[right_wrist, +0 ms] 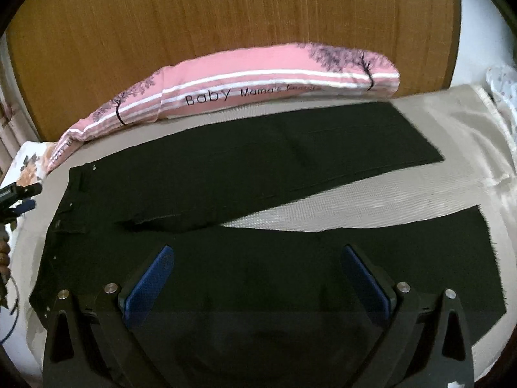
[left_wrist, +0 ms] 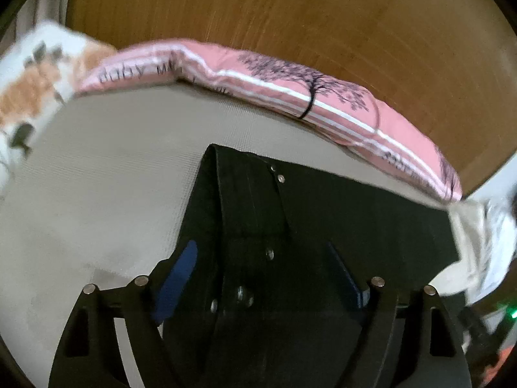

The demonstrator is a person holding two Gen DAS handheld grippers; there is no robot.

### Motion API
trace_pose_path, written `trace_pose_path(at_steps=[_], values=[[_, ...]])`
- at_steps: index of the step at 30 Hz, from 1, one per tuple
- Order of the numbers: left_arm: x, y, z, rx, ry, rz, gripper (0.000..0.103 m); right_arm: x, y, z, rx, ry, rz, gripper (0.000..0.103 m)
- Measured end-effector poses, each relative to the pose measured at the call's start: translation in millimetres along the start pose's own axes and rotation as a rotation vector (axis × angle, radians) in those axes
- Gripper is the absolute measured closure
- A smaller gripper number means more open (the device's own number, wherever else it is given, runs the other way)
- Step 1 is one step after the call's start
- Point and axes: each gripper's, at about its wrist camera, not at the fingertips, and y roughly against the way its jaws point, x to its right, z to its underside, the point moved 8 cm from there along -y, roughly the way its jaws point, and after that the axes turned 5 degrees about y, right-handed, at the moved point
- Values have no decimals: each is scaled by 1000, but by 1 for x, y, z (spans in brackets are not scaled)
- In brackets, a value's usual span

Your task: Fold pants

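Observation:
Black pants (right_wrist: 258, 161) lie flat on a beige bed sheet (right_wrist: 420, 187), waistband to the left and both legs running right with a gap of sheet between them. My right gripper (right_wrist: 257, 249) hovers open above the near leg, nothing between its blue pads (right_wrist: 148, 284). In the left wrist view the waistband end of the pants (left_wrist: 339, 213), with metal buttons, lies under my left gripper (left_wrist: 261, 249). Its jaws stand apart over the cloth and the pads do not press on it. The left gripper (right_wrist: 30, 197) also shows at the right wrist view's left edge, beside the waistband.
A long pink pillow (right_wrist: 258, 77) printed with trees and lettering lies along the far side against a wooden headboard (right_wrist: 226, 16). A floral white and orange cushion (left_wrist: 32, 80) sits at the left end. Crumpled pale bedding (right_wrist: 497, 97) lies beyond the leg ends.

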Motion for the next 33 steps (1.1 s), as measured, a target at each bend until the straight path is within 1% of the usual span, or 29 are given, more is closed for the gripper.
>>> trace_pose_path(at_steps=[2,3,4,5,7,13,15,19,21,22,23,26,30,32,33], values=[[-7,-15,-8,-41,46,53,40,0,-9,-2,-11,-32,-17,0],[-10,-25,-11,-70,78,85,43,0,-13,-4,-12,-49,-28,0],[-14,-34,-16,-90,106,115,49,-1,-18,-6,-14,-64,-36,0],[-17,-39,-18,-97,123,130,52,-2,-22,-7,-19,-69,-38,0],[-23,-52,-25,-115,135,130,53,-3,-32,-9,-31,-74,-28,0],[-33,-76,-32,-153,126,127,55,-13,-57,-16,-62,-75,-30,0],[-35,-77,-36,-149,123,153,55,-16,-62,-19,-62,-79,-36,0],[-34,-83,-42,-157,103,169,55,-22,-72,-26,-60,-73,-39,0],[-32,-87,-45,-161,94,166,62,-24,-77,-28,-64,-72,-40,0],[-30,-87,-48,-160,93,180,71,-25,-79,-29,-66,-76,-44,0],[-29,-88,-50,-165,95,187,76,-26,-81,-30,-67,-78,-49,0],[-27,-93,-56,-172,94,194,79,-31,-84,-30,-69,-67,-55,0],[-26,-104,-64,-168,87,183,79,-33,-88,-32,-70,-54,-54,0],[-25,-112,-71,-169,115,205,79,-33,-89,-32,-71,-49,-56,0],[-26,-116,-74,-171,133,202,79,-32,-89,-33,-70,-45,-54,0]])
